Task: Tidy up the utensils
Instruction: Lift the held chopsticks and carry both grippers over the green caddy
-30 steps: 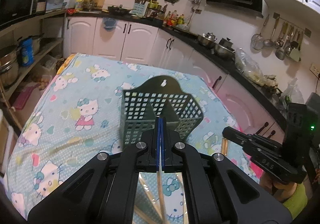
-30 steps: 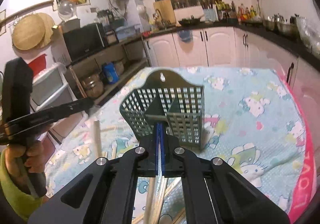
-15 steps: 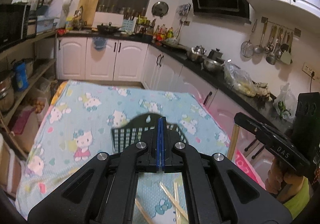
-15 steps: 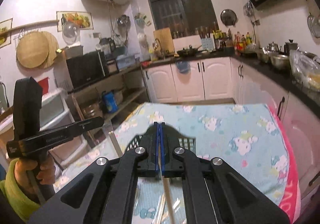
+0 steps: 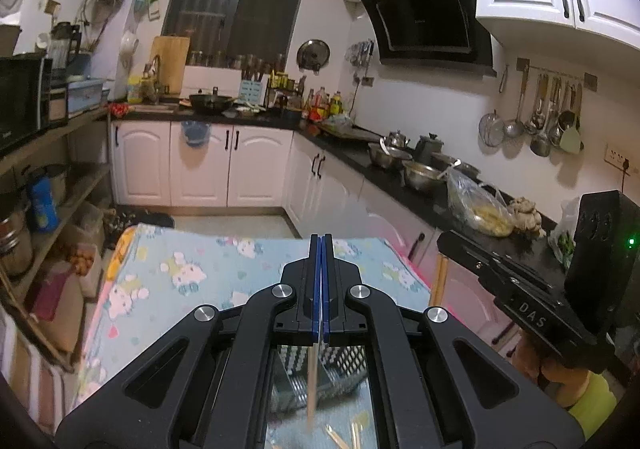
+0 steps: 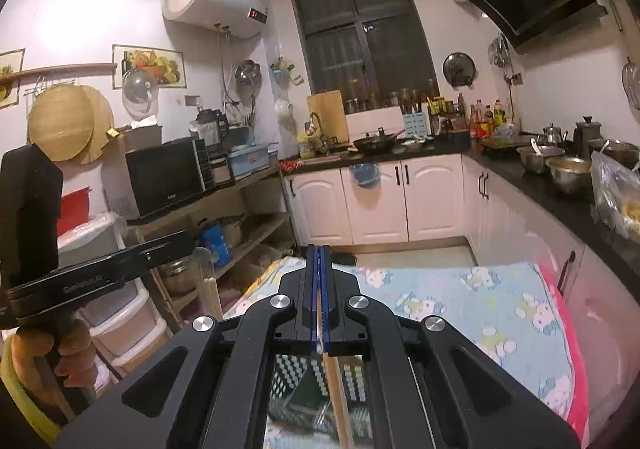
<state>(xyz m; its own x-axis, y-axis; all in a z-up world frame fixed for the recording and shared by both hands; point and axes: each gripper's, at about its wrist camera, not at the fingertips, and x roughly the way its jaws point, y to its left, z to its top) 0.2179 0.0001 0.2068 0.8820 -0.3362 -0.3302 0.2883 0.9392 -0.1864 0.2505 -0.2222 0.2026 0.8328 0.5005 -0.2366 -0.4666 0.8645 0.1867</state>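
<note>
Two chopsticks (image 5: 312, 381) (image 6: 336, 397) clamped, water heater (image 6: 212, 5) right view only

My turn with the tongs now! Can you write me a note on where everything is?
Left tongs: shut on one chopstick hanging down.
Right tongs: shut on another chopstick.
Both are held above the grey mesh basket on the cartoon tablecloth.
Done: two sticks picked up.
Left: drop both into the basket, then gather the loose chopsticks lying on the cloth.

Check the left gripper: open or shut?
Shut on a chopstick: the left gripper has its blue pads together, the stick hanging below them.
</note>
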